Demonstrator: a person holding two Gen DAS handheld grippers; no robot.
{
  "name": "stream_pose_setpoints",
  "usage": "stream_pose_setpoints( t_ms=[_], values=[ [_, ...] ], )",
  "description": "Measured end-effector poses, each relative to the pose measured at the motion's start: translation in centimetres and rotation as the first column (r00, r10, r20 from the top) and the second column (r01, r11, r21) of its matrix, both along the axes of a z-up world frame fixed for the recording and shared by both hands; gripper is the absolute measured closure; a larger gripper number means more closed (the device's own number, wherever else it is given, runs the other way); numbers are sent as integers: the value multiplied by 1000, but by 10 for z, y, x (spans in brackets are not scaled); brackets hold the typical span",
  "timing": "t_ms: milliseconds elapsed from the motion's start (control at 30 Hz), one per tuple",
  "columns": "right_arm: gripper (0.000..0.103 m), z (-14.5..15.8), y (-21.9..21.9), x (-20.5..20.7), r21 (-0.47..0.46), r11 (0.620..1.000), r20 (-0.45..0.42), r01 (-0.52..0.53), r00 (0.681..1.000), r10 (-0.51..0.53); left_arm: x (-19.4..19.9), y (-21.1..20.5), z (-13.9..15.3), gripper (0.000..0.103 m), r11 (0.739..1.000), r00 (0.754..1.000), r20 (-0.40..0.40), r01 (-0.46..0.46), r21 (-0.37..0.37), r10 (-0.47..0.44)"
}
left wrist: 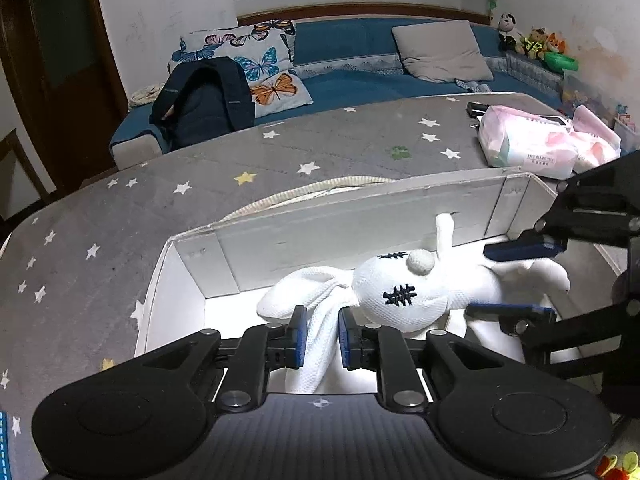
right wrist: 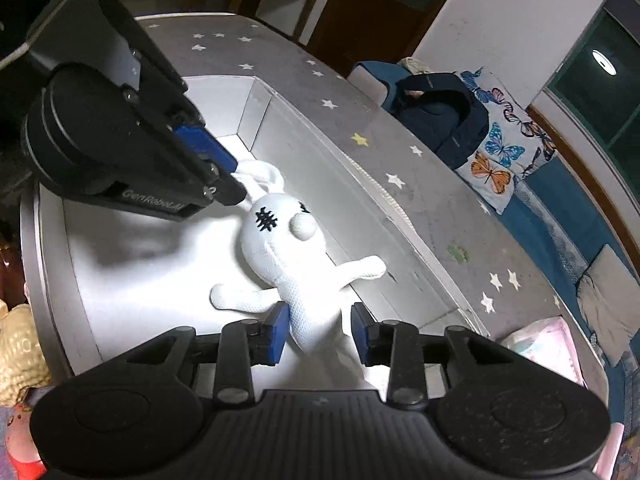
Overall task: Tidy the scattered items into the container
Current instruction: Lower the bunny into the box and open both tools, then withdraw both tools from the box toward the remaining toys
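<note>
A white knitted rabbit doll [left wrist: 404, 292] with black stitched eyes lies inside a white open box [left wrist: 320, 220]; the doll [right wrist: 280, 236] also shows in the right wrist view, inside the box [right wrist: 280, 120]. My left gripper [left wrist: 322, 338] has its jaws around one of the doll's long ears, close to the cloth on both sides. My right gripper [right wrist: 320, 330] is open, its jaws on either side of the doll's lower body with a gap on the right. In the left wrist view the right gripper [left wrist: 516, 280] spans the doll's body.
The box sits on a grey star-patterned table cover [left wrist: 120, 220]. A pink tissue pack [left wrist: 532, 140] lies at the far right of the table. A blue sofa [left wrist: 360, 64] with a butterfly pillow and dark backpack [left wrist: 204, 100] stands behind. A cream plush toy [right wrist: 16, 356] is left of the box.
</note>
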State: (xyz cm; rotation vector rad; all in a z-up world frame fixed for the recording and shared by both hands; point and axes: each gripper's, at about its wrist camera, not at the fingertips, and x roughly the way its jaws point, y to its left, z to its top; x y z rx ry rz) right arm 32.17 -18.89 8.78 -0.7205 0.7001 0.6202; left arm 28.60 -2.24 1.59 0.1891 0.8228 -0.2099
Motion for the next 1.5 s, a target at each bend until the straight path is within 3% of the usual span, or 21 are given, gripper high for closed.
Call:
stream_pose_setpoints(
  t_ms=[133, 300, 367, 600, 733, 1000, 1067, 1200, 1300, 1500],
  values=[
    [68, 8, -7, -7, 16, 999, 33, 32, 999, -33, -7, 0, 4, 84, 1000, 1000, 11, -4, -10, 5],
    [63, 24, -26, -21, 109, 990, 42, 93, 994, -98, -22, -2, 14, 84, 1000, 999, 38, -3, -12, 3],
    [57, 30, -35, -30, 148, 982, 45, 117, 991, -125, -29, -1, 17, 84, 1000, 999, 50, -9, -19, 10],
    [52, 48, -61, -69, 283, 945, 61, 166, 980, -191, -59, -2, 32, 84, 999, 995, 95, -20, -46, 24],
    [42, 54, -75, -95, 344, 921, 74, 184, 972, -221, -79, -4, 40, 84, 997, 992, 121, -17, -69, 25],
    [29, 43, -96, -146, 398, 894, 73, 206, 964, -255, -123, -11, 40, 83, 996, 989, 147, 1, -94, 13],
    [20, 39, -99, -159, 411, 886, 75, 216, 960, -268, -134, -12, 37, 82, 994, 989, 148, 5, -106, 11],
    [17, 33, -106, -181, 438, 869, 67, 229, 956, -286, -154, -14, 31, 81, 993, 990, 140, 11, -119, 6],
    [8, 28, -110, -193, 454, 858, 64, 241, 951, -301, -166, -16, 27, 81, 993, 990, 139, 9, -118, 8],
    [0, 19, -109, -212, 440, 865, 86, 241, 948, -308, -185, -14, 22, 79, 988, 992, 127, 6, -153, 13]
  ],
)
